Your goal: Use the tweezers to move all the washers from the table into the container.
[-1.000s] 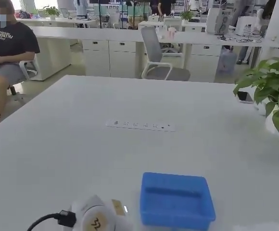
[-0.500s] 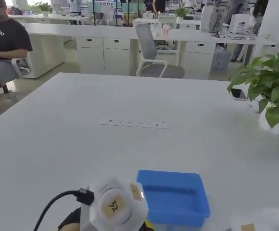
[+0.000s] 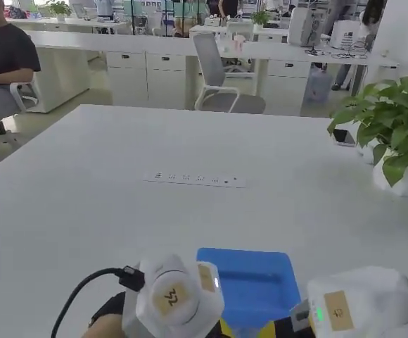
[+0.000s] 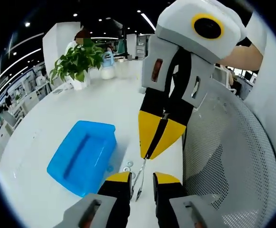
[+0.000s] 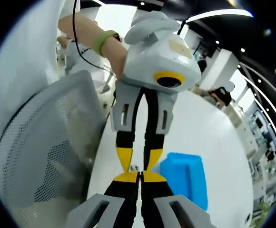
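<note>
A blue container (image 4: 83, 153) sits on the white table (image 4: 100, 104), also seen as the blue container (image 3: 250, 276) at the near edge in the head view. Small washers (image 4: 127, 166) lie on the table just beside it. Thin metal tweezers (image 4: 139, 178) hang from my right gripper (image 4: 146, 156), whose yellow jaws are shut on their upper end. My left gripper (image 4: 141, 176) is open, its jaws either side of the tweezers' lower part. In the right gripper view my right gripper (image 5: 140, 175) points at the left gripper (image 5: 138, 161) and the container (image 5: 185, 178).
A potted plant (image 3: 387, 127) stands at the table's right side, with a phone (image 3: 343, 137) near it. A white power strip (image 3: 193, 179) lies mid-table. A mesh chair back (image 4: 223, 156) is close behind the grippers. A person (image 3: 0, 63) sits at far left.
Both grippers have risen into the head view: the left one up beside the container, the right one newly at the lower right. The head camera tilted slightly.
</note>
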`<state>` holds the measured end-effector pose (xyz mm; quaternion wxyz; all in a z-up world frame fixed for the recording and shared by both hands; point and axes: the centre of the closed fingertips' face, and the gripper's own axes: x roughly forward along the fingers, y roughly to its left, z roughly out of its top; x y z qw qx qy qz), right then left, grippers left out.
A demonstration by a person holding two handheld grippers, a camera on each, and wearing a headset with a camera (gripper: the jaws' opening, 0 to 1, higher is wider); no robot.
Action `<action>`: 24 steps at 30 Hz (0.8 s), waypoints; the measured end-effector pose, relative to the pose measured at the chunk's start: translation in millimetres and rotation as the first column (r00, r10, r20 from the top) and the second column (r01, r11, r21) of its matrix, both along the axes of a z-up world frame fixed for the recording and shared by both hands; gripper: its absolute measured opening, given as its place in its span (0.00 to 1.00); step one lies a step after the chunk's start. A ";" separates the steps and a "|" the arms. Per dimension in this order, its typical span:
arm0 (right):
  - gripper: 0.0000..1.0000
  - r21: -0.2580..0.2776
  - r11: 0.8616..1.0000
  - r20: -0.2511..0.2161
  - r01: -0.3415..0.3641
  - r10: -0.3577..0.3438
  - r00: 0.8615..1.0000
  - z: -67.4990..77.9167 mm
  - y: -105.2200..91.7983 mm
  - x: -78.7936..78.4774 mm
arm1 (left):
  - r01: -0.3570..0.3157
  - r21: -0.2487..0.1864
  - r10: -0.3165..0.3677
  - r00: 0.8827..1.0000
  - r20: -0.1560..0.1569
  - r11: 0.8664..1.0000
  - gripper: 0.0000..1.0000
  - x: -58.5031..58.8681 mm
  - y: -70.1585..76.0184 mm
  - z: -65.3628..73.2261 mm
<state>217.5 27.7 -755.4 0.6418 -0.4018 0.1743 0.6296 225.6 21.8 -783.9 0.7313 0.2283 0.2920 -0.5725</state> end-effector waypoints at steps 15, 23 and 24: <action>0.07 0.121 0.991 -0.055 0.060 -0.054 0.997 1.6 31.3 11.9 | -0.005 -0.021 0.006 0.998 0.055 1.000 0.01 6.9 26.2 8.1; 0.17 0.211 0.946 -0.251 0.245 -0.189 0.949 -15.6 7.6 8.3 | 0.046 -0.073 -0.039 0.994 0.103 0.996 0.00 8.4 25.4 30.6; 0.19 0.209 0.945 -0.256 0.253 -0.197 0.947 -17.6 5.6 7.7 | 0.075 -0.086 -0.065 0.992 0.108 0.994 0.00 5.6 22.1 35.3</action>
